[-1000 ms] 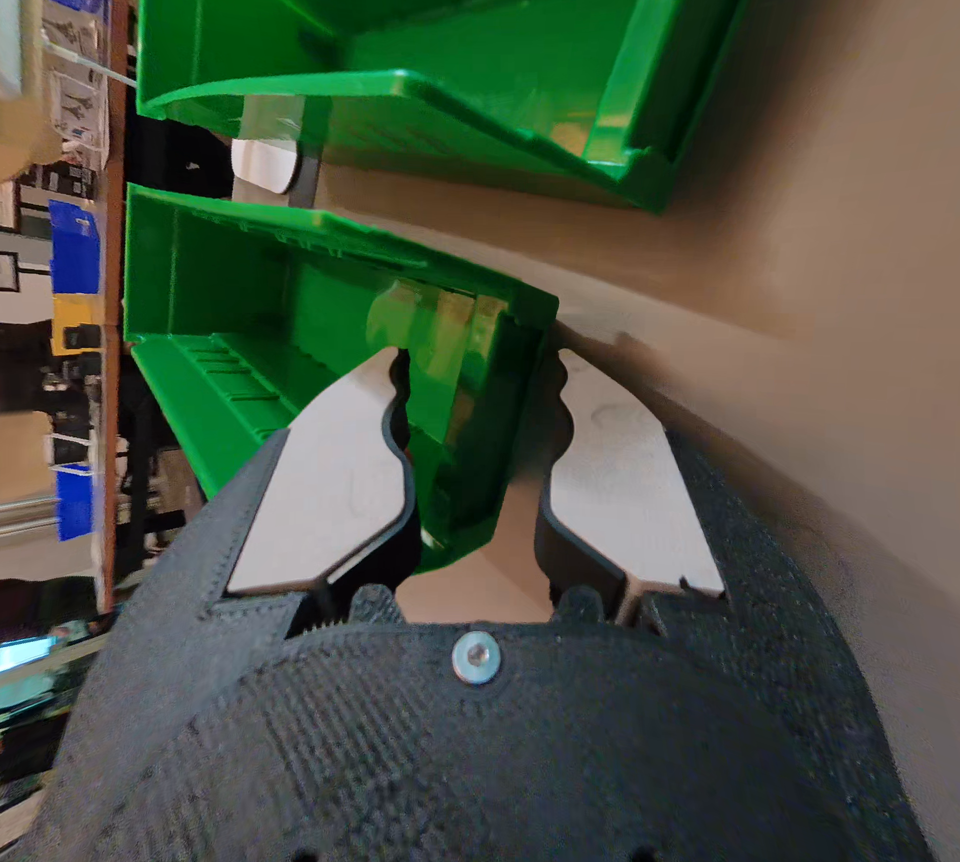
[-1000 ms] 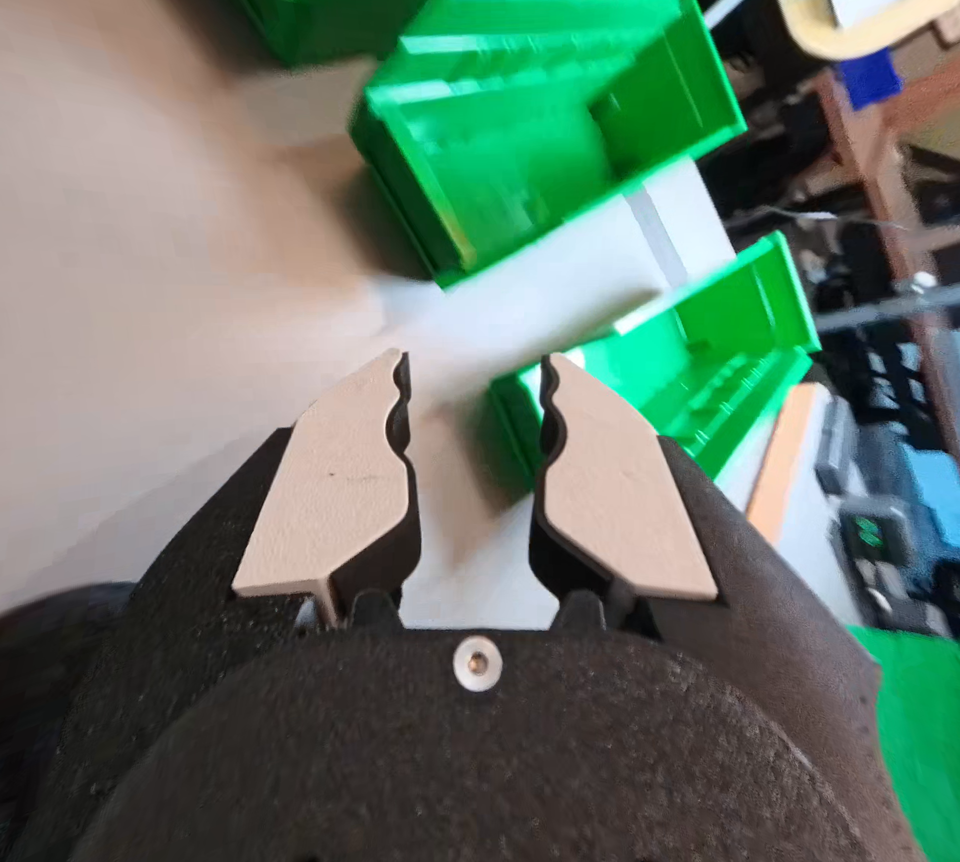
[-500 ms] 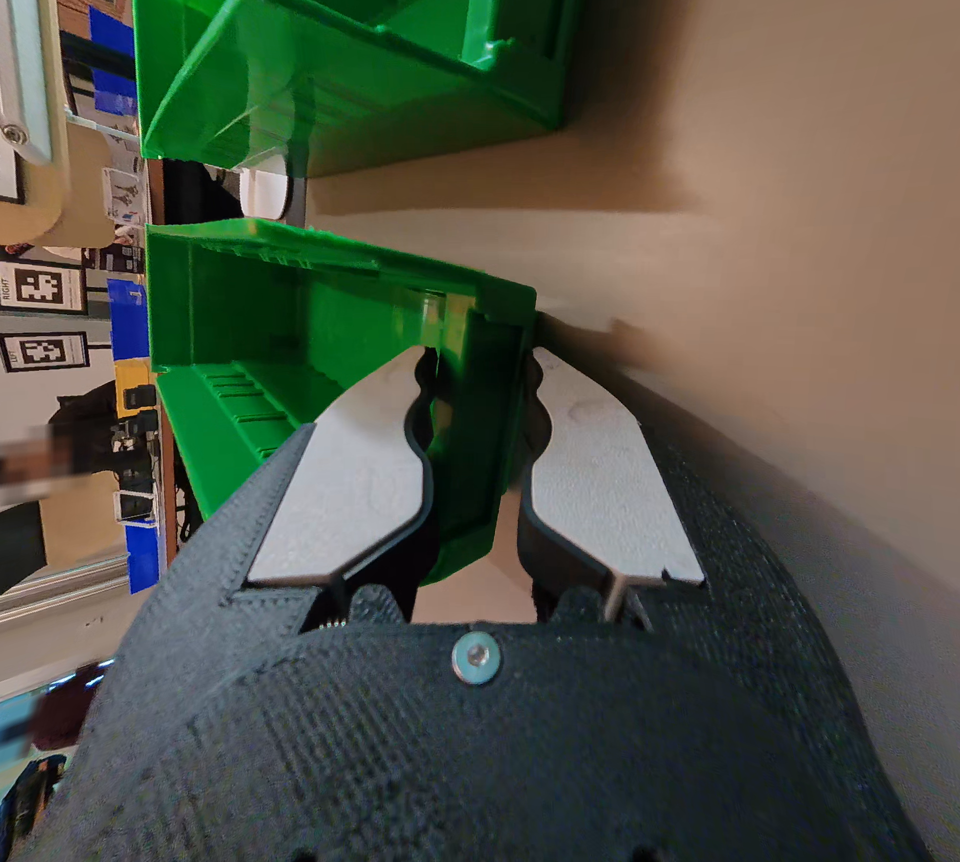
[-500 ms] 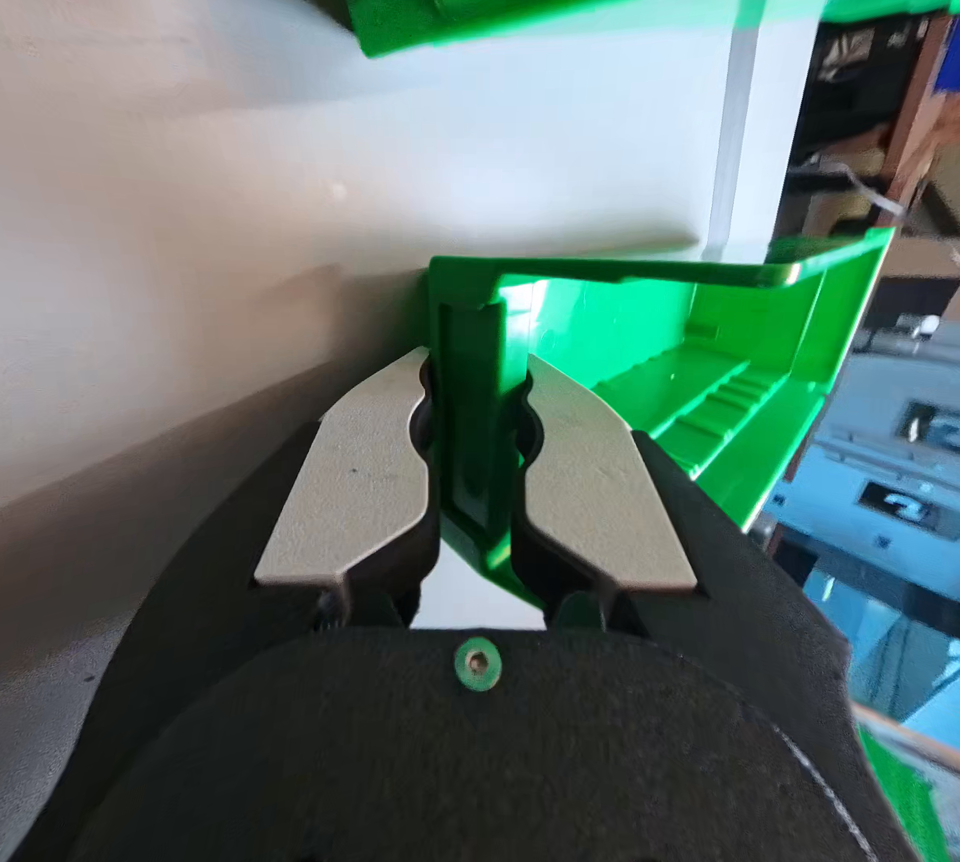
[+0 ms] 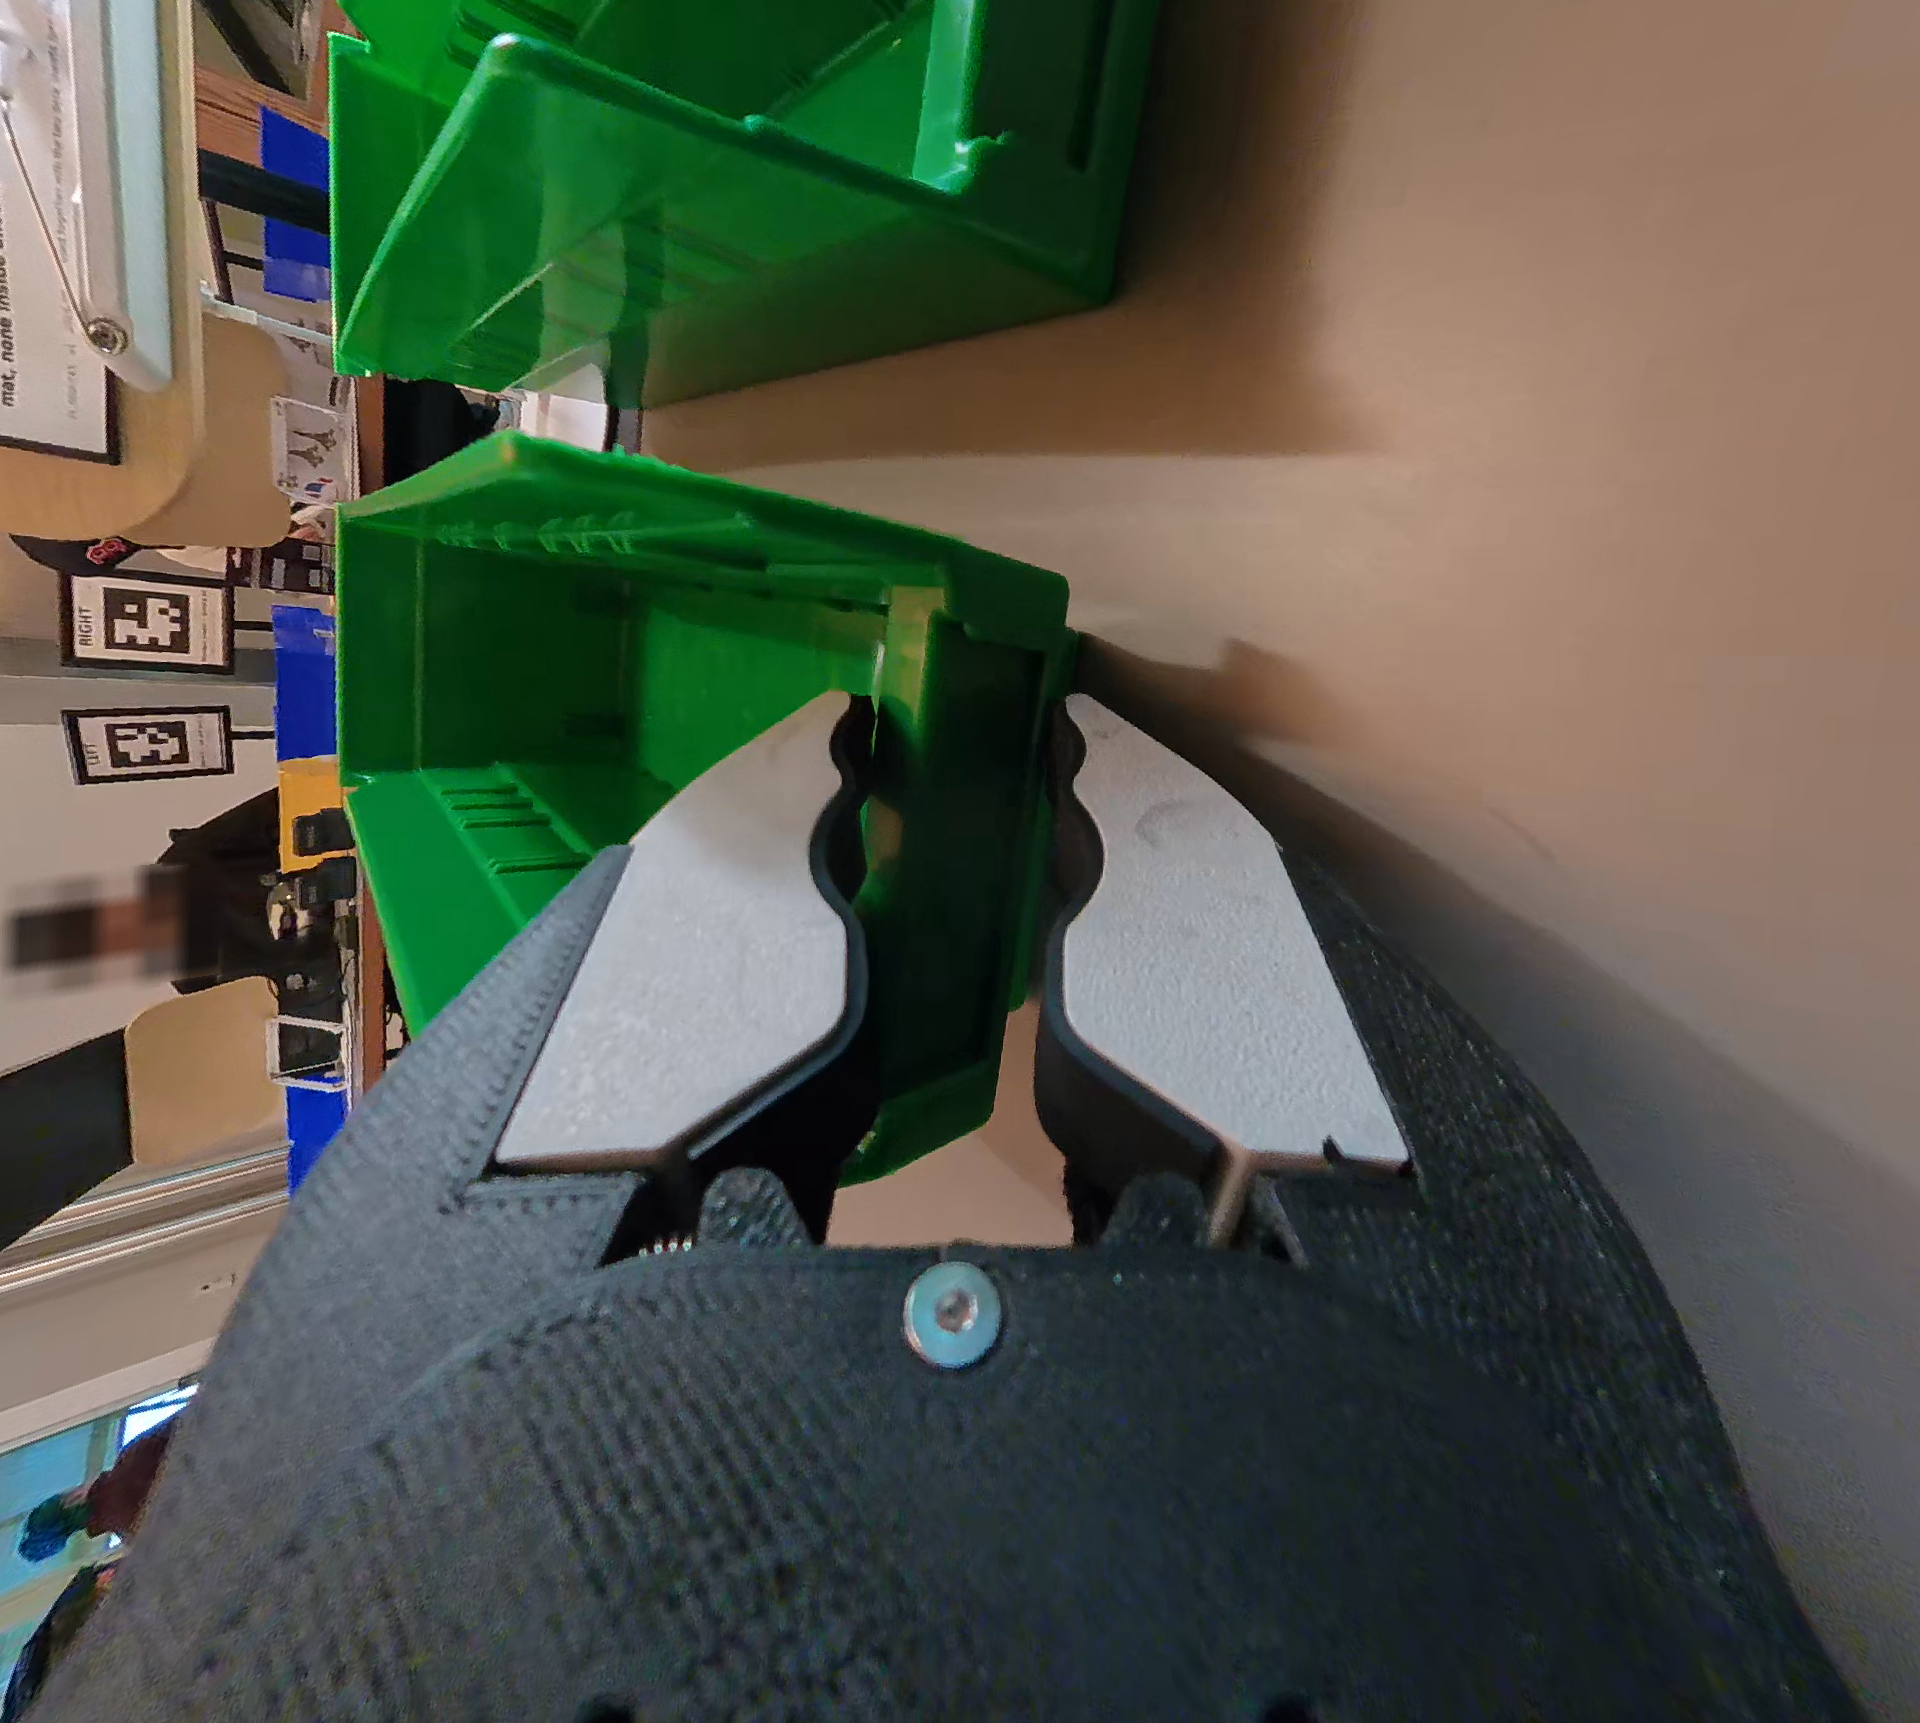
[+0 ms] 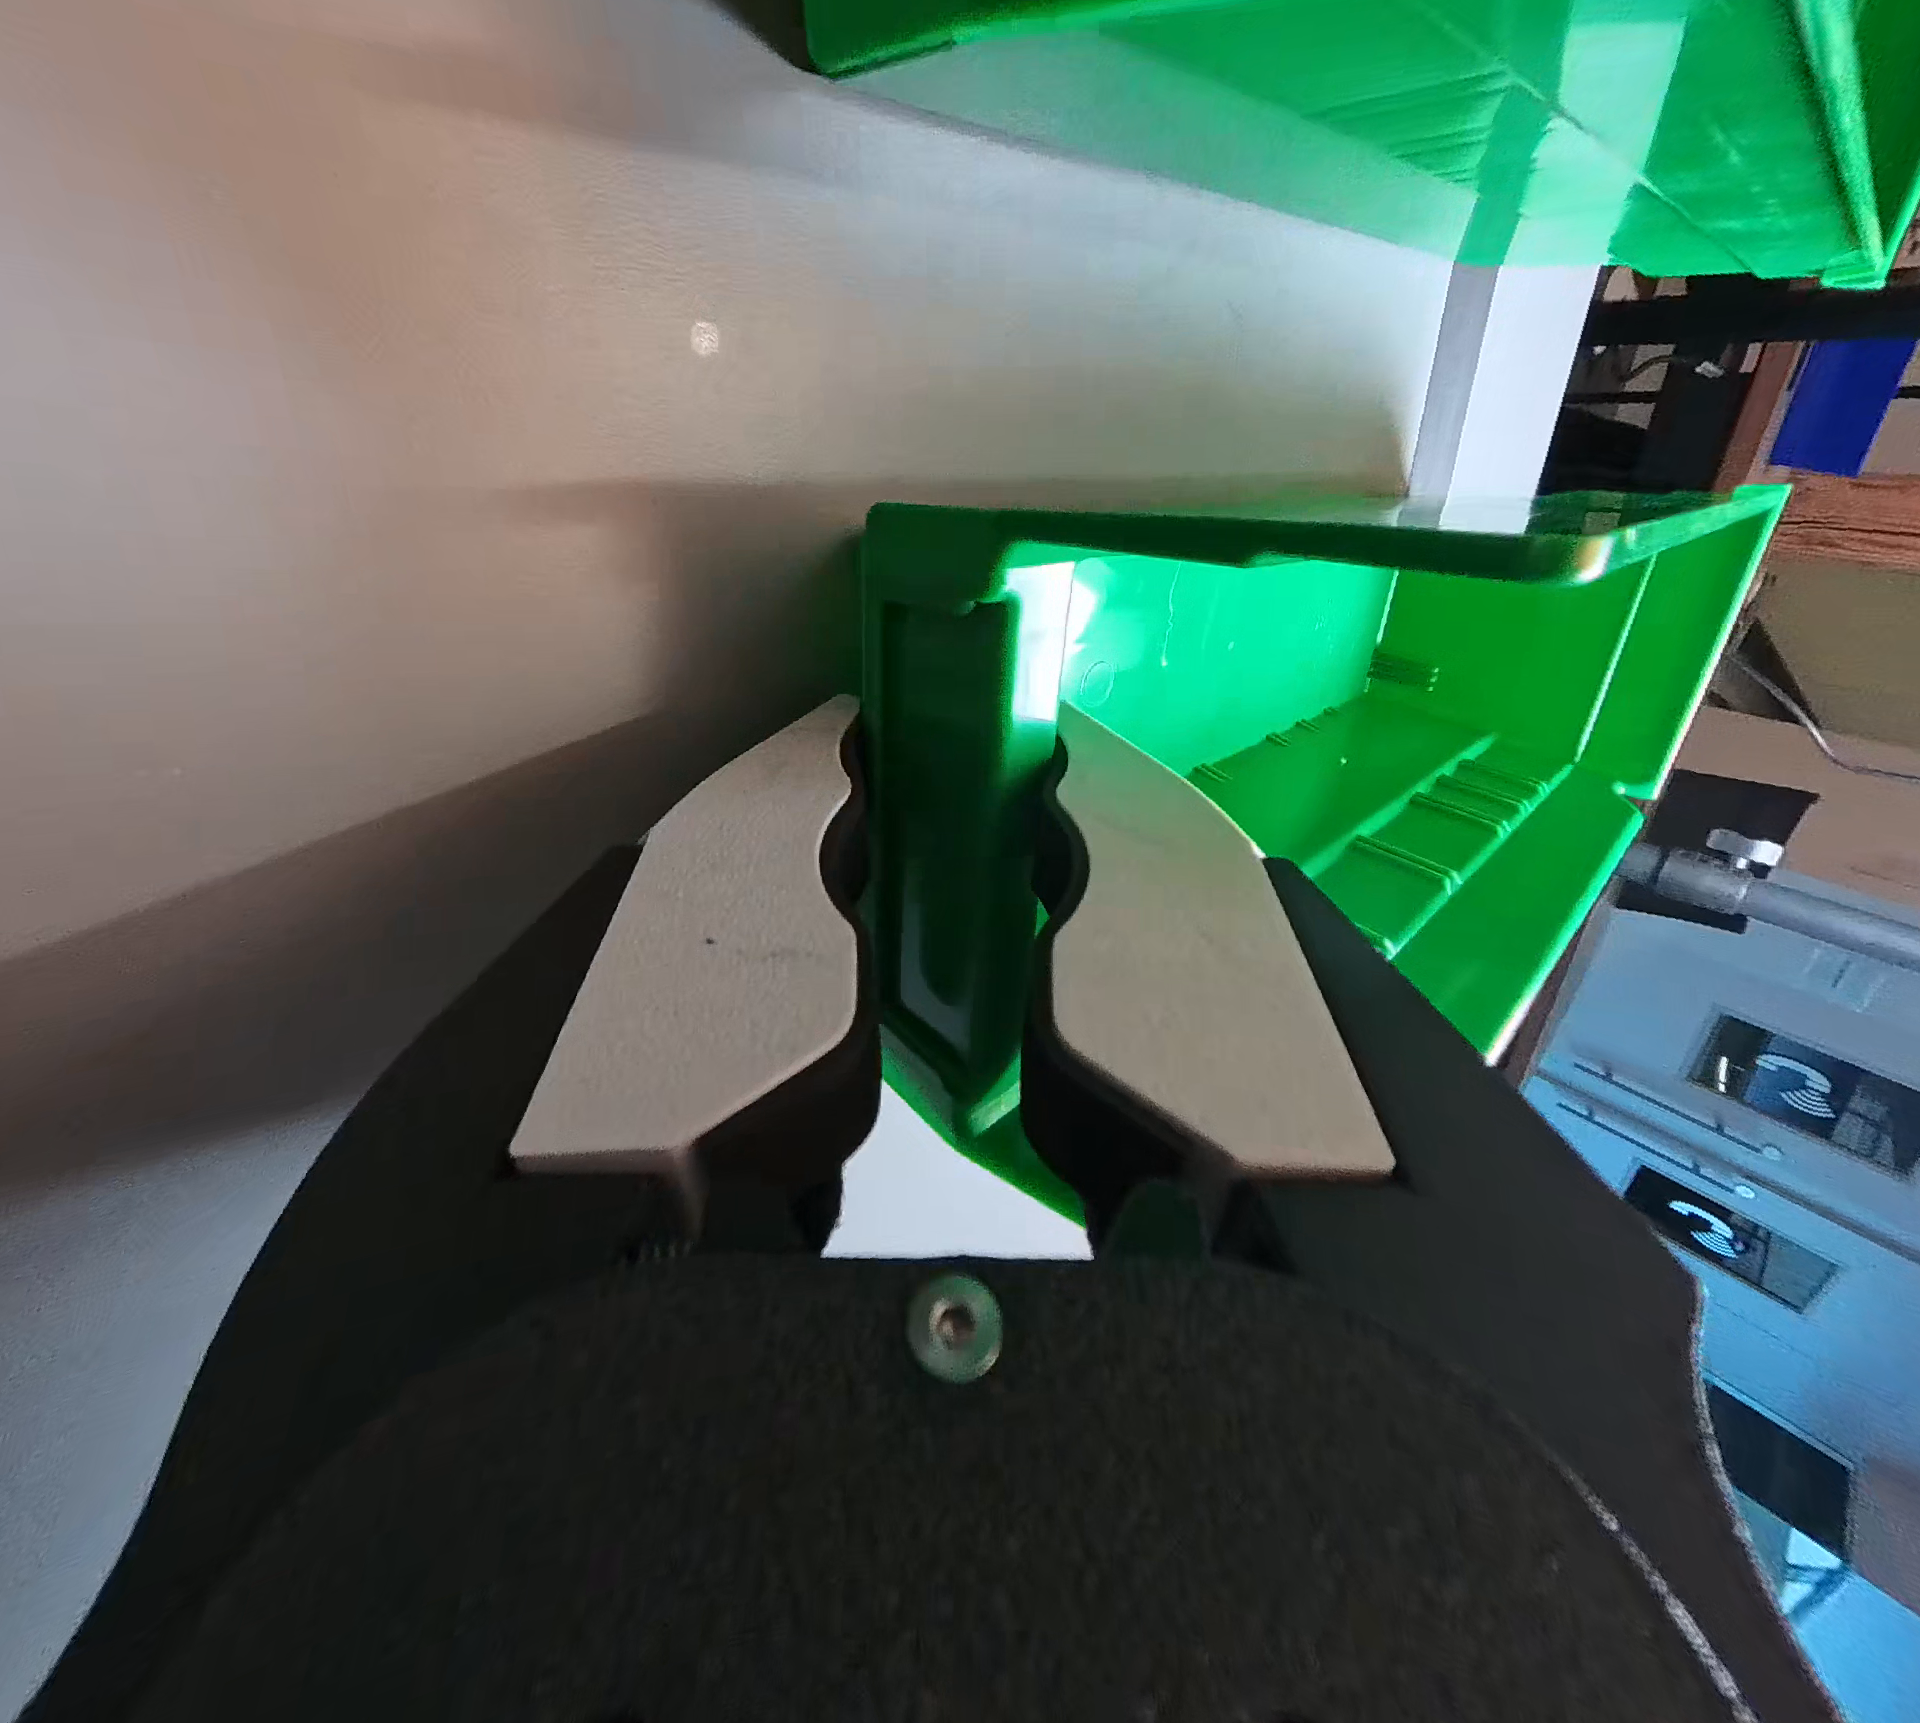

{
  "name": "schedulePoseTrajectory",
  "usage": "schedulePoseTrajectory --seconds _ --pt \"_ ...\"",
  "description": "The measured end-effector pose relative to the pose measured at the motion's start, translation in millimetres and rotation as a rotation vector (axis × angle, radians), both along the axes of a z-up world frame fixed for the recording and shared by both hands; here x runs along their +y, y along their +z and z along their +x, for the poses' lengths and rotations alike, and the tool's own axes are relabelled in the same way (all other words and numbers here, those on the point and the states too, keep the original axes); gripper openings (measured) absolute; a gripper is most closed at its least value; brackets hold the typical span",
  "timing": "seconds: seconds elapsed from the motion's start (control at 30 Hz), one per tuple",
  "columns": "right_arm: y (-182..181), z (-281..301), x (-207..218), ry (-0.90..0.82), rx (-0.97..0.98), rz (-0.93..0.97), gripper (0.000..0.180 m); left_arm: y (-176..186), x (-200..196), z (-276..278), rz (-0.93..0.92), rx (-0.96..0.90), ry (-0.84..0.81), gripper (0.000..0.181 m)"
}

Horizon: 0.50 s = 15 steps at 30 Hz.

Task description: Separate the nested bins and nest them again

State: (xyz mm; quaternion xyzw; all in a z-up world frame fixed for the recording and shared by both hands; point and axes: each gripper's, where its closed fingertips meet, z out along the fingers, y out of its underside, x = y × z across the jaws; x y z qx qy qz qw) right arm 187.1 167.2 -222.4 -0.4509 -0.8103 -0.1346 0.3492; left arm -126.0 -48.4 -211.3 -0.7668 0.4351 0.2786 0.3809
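Left wrist view shows my left tongs [image 5: 956, 800] set over the back wall of a green bin [image 5: 582, 738] that rests on the tan table [image 5: 1507, 323]: one finger reaches inside the bin, the other sits outside the wall, between it and the table. The inner pad looks to be touching the wall, while the outer pad sits just beside it, so I cannot tell whether this grip is fully clenched. Beyond this bin, near but apart from it, stands a nested stack of green bins [image 5: 779, 146], one seated inside another, also on the table. Right wrist view shows my right tongs [image 6: 954, 800] clenched on the thick rim at the corner of a green bin [image 6: 1455, 738], both pads pressed against it from either side, with the bin's ribbed floor opening to the right of the fingers. The table [image 6: 416, 323] lies to the left, and more green bins [image 6: 1351, 11], blurred, are at the top.
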Motion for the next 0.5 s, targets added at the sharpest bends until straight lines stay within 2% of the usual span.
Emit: schedulePoseTrajectory --seconds 0.3,0.4,0.5 --pt "1.2 3.7 8.2 0.004 -0.011 0.033 0.029 0.1 13.2 -5.2 0.023 -0.008 -0.023 0.033" --pt "6.1 3.9 -2.6 -0.034 0.026 0.0 0.041 0.9 13.9 -6.0 0.042 -0.016 -0.018 0.034" --pt "20.4 -1.2 -25.3 -0.059 0.147 -0.072 0.047 9.9 10.4 2.5 0.067 -0.133 -0.024 0.04"
